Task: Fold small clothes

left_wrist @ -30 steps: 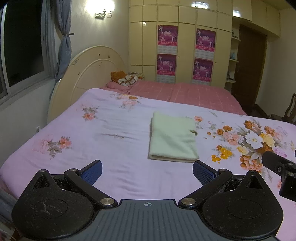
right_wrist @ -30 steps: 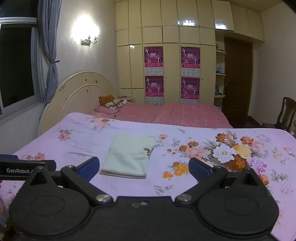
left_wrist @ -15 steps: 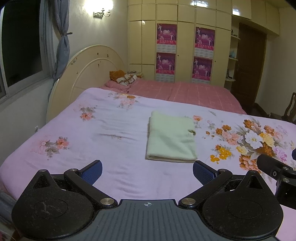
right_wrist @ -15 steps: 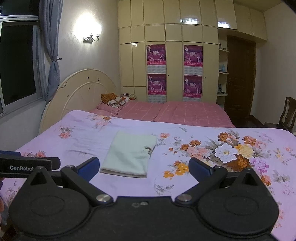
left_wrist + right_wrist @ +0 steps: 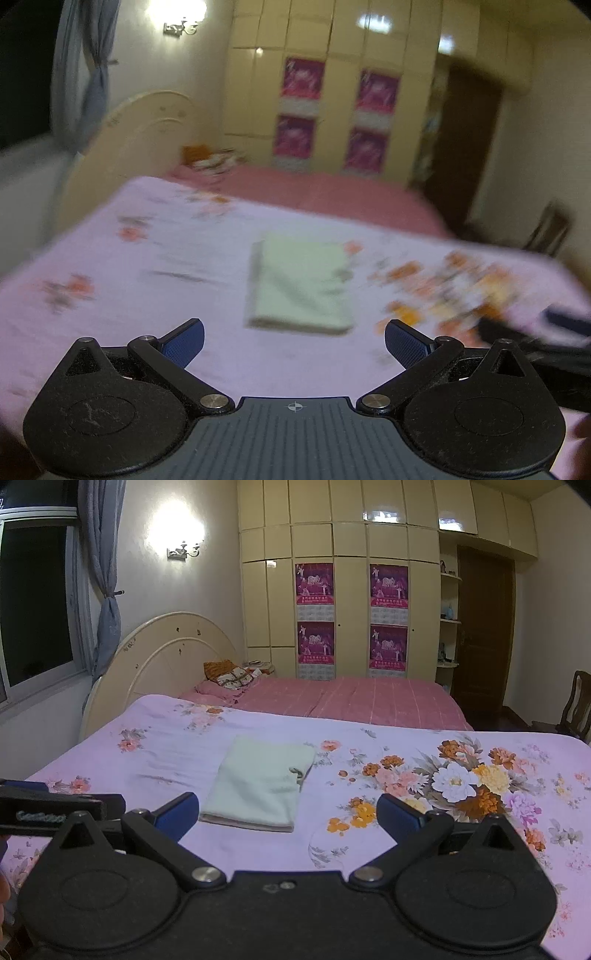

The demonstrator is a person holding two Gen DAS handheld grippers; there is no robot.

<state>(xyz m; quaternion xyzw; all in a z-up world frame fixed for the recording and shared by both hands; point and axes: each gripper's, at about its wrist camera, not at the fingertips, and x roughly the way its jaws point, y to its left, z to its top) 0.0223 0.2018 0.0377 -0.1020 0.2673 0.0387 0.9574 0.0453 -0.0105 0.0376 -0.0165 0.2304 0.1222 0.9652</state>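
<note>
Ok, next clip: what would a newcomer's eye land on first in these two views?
First the pale green folded cloth, lying flat and alone near the middle of the lilac floral bedspread. Next, the open left hand-held gripper and open right hand-held gripper, both short of the cloth and holding nothing. Further back, four magenta posters stand out on the cream wardrobe; the left view is blurred.

Left gripper (image 5: 293, 341) and right gripper (image 5: 288, 814): matte black linkage arms, round black housings, silver pivot screws, textured blue fingertip pads (image 5: 406, 347).
</note>
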